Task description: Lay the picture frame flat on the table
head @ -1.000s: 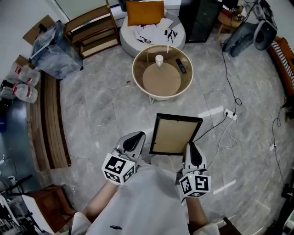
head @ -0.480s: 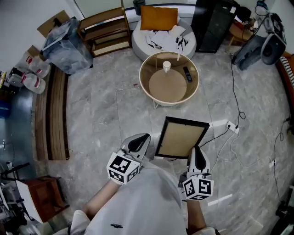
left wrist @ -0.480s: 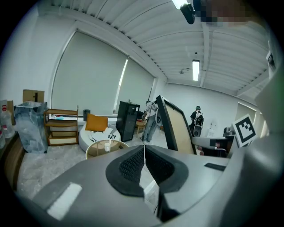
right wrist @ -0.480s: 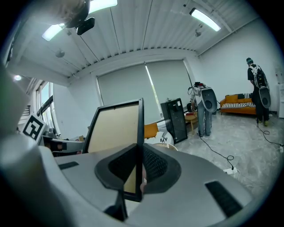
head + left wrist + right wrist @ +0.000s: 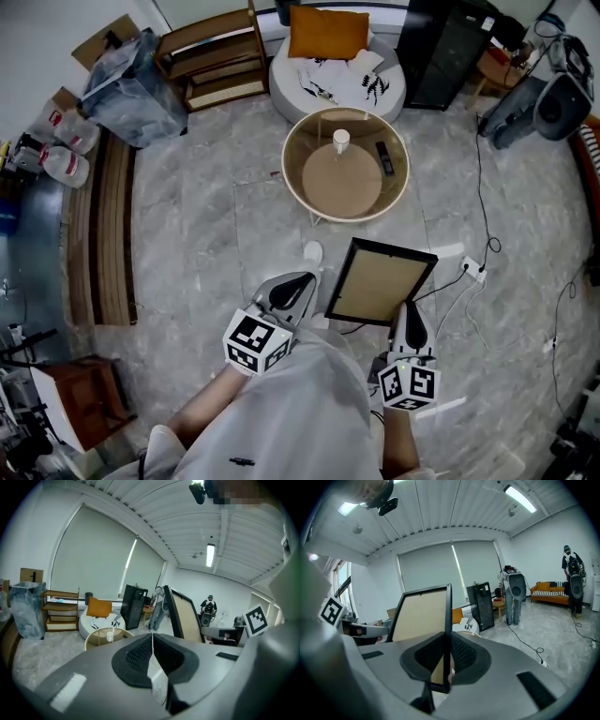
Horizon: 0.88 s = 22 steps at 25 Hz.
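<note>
The picture frame [image 5: 380, 281], black-edged with a tan backing board, is held in the air below the round table [image 5: 345, 164]. My right gripper [image 5: 410, 328] is shut on its lower right edge; in the right gripper view the frame [image 5: 422, 620] stands upright with its edge pinched between the jaws at my right gripper [image 5: 446, 667]. My left gripper [image 5: 289, 291] hangs left of the frame, apart from it, jaws together with nothing between them. The left gripper view has my left gripper [image 5: 151, 656] in front, the frame [image 5: 185, 616] to the right and the table [image 5: 108, 639] ahead.
On the round table stand a white cup [image 5: 341, 140] and a dark remote [image 5: 384, 157]. Behind it is a round grey ottoman [image 5: 339, 66] with an orange cushion [image 5: 328, 32]. A wooden shelf [image 5: 211, 56] is at back left. Cables and a power strip [image 5: 472, 269] lie at right.
The frame and both grippers have shifted right and slightly down in the head view; the table now sits nearer ahead. The right gripper keeps its hold on the frame.
</note>
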{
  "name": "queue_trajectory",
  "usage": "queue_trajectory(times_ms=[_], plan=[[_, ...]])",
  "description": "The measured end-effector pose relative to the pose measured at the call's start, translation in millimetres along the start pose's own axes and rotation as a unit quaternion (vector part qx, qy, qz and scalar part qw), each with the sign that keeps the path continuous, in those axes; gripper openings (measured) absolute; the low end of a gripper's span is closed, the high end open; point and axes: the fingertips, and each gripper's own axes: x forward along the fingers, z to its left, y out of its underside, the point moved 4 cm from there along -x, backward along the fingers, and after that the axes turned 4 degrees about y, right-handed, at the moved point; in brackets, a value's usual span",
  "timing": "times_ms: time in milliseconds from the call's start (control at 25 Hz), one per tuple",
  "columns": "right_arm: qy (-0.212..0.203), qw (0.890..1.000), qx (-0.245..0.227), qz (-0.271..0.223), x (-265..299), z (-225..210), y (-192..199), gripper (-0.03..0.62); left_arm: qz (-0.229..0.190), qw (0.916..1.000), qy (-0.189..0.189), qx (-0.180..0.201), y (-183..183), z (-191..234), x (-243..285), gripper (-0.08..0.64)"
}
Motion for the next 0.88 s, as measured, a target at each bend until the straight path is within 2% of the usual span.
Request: queue_trajectory(times_ms=[280, 480, 680, 880], plan=[[0.004, 1.000, 0.017, 0.020, 103, 4, -36, 0.034, 0.010, 0.9997, 0.007, -0.022, -41, 78, 76, 0.011], [0.021, 0.999, 0.009, 0.029, 188, -2, -70, 0.034, 0.017, 0.9990, 0.014, -0.038, -81, 139, 136, 0.011], [0.024, 0.999, -0.006, 0.035, 257, -7, -100, 0.034, 0.026, 0.9974, 0.037, -0.057, -108, 171, 183, 0.011], [0.022, 0.999, -0.007, 0.040, 307, -9, -118, 0.034, 0.017, 0.9980, 0.025, -0.056, -132, 201, 212, 0.011]])
